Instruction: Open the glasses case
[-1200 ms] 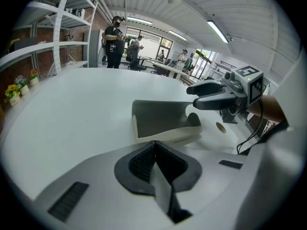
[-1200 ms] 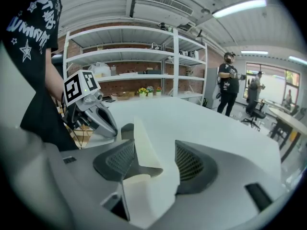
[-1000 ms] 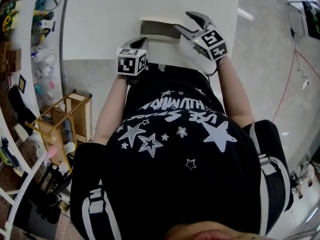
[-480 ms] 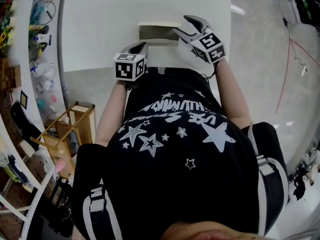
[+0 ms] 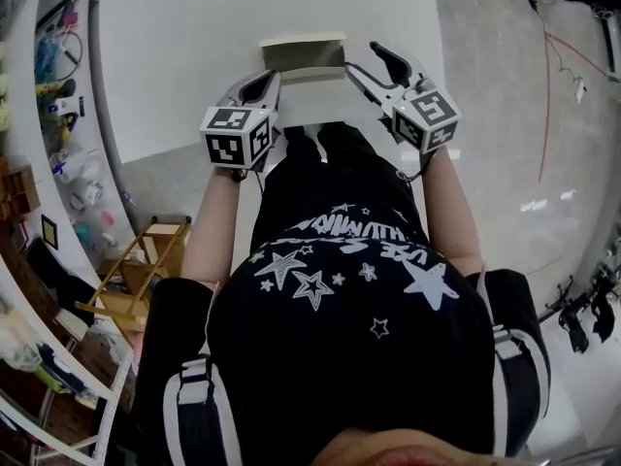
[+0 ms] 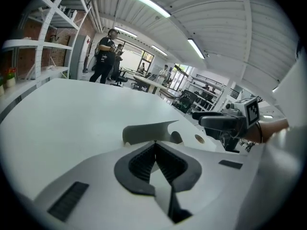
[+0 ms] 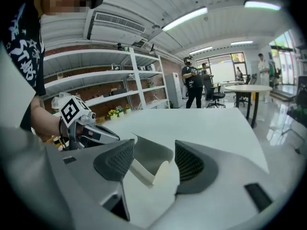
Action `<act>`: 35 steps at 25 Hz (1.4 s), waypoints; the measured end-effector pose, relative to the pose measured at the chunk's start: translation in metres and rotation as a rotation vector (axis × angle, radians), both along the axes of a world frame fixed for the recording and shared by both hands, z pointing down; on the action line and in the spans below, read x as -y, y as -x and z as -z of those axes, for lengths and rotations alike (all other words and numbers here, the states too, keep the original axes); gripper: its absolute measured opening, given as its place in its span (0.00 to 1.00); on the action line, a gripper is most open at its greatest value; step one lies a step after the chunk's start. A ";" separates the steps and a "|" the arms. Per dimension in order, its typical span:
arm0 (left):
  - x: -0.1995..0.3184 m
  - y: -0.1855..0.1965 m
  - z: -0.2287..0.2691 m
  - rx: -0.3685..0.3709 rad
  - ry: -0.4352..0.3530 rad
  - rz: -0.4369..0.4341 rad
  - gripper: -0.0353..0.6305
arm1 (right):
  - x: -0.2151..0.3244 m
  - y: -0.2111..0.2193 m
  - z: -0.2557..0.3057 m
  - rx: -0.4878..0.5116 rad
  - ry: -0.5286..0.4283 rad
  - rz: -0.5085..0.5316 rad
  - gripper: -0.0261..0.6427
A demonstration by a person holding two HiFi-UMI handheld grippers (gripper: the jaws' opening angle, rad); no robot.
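The glasses case (image 5: 303, 54) is lying open on the white bench (image 5: 184, 47), between the two grippers. The left gripper (image 5: 268, 76) is sitting just beside its left end, jaws pressed together. The right gripper (image 5: 361, 58) is keeping its jaws wide around the right end.

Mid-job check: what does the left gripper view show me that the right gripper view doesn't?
Only the left gripper view: the left claw is shut, its tips meeting right at the near edge of the glasses case; whether it pinches that edge is unclear.
Only the right gripper view: the right claw is open, with a corner of the case between its jaws.
Both: the case with its flap standing up on the white table, and the opposite gripper off to one side.
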State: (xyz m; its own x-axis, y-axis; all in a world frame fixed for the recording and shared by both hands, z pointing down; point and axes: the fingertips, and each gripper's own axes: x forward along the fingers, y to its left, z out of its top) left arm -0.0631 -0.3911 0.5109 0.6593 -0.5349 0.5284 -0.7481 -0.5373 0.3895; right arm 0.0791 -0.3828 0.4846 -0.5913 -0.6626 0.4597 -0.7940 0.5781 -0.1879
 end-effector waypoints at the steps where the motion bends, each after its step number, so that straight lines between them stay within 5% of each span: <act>1: 0.000 -0.001 0.003 -0.007 -0.015 -0.006 0.07 | -0.005 -0.003 0.001 0.022 0.002 -0.021 0.45; 13: -0.062 -0.043 0.049 -0.046 -0.159 -0.014 0.07 | -0.079 -0.024 0.022 0.044 -0.090 -0.030 0.21; 27: -0.254 -0.088 0.108 -0.061 -0.277 0.053 0.07 | -0.258 -0.075 0.060 0.124 -0.167 0.004 0.17; 35: -0.306 -0.101 0.111 -0.080 -0.319 0.122 0.07 | -0.303 -0.088 0.054 0.215 -0.192 0.041 0.16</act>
